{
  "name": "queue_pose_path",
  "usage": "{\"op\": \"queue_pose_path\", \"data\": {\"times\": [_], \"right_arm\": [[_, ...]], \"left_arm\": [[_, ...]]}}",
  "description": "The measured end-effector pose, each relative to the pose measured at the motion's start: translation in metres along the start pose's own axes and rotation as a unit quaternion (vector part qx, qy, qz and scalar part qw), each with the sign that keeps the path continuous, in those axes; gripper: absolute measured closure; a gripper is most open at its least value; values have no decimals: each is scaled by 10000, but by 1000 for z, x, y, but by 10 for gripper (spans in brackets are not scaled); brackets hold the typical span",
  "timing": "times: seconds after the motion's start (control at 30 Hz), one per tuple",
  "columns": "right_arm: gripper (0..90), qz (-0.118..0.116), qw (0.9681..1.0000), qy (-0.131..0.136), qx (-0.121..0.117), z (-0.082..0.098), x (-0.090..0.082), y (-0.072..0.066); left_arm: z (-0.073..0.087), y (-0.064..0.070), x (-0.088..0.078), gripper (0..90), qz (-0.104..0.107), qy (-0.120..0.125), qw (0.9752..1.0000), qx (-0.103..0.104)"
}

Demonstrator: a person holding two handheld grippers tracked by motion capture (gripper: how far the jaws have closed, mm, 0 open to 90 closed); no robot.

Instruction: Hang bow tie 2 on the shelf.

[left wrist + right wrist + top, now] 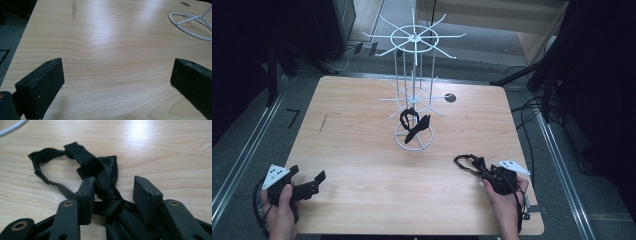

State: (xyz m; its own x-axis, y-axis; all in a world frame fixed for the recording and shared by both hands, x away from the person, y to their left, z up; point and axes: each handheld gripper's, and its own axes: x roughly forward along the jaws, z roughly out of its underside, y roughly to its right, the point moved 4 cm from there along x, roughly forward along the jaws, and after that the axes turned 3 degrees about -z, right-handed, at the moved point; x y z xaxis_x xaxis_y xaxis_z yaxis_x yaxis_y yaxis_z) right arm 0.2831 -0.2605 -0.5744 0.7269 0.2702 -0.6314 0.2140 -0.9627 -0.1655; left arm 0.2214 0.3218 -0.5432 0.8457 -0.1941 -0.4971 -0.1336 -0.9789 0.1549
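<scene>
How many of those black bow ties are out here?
2. One bow tie hangs on the lower part of the white wire rack mid-table. The other bow tie lies on the table between the right gripper's jaws. None seem hidden.

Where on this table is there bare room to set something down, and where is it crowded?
Bare wood runs along the table's left half, between the left gripper and the white wire rack, and across the near middle between both grippers. The far right corner beyond the dark round mark is also free. It is crowded around the rack's base with its hanging bow tie, and at the right gripper over another bow tie.
</scene>
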Motion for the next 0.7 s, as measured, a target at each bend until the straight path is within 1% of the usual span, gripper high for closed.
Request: {"op": "queue_pose_path", "data": {"times": [0.07,0.1,0.17,0.23,0.33,0.37,0.43,0.5,0.6,0.7], "right_arm": [[593,180,9994,7,-279,3,-1,-5],[646,186,9991,3,-389,4,-1,-7],[694,125,9991,4,-405,4,-1,-10],[758,37,9989,19,-477,5,-1,-11],[781,9,9992,20,-404,5,-2,-11],[785,-7,9992,63,-386,5,-2,-11],[788,-108,9996,75,-250,5,-2,-13],[788,-132,9994,223,-247,3,-3,-16],[789,-164,9987,364,-303,0,-5,-23],[788,-196,9974,554,-422,-5,-11,-32]], "left_arm": [[0,0,0,0,5,-6,10000,-8],[0,0,0,0,7,-10,10000,-10],[0,0,0,0,20,-15,10000,-4],[0,0,0,0,11,-10,10000,-4],[0,0,0,0,33,-23,10000,-12],[0,0,0,0,29,-23,10000,-18],[0,-1,0,0,26,-23,10000,-11],[0,0,0,0,25,-21,10000,-11],[0,0,0,0,10,-1,10000,-10],[0,0,0,0,1,2,10000,-4]]}}
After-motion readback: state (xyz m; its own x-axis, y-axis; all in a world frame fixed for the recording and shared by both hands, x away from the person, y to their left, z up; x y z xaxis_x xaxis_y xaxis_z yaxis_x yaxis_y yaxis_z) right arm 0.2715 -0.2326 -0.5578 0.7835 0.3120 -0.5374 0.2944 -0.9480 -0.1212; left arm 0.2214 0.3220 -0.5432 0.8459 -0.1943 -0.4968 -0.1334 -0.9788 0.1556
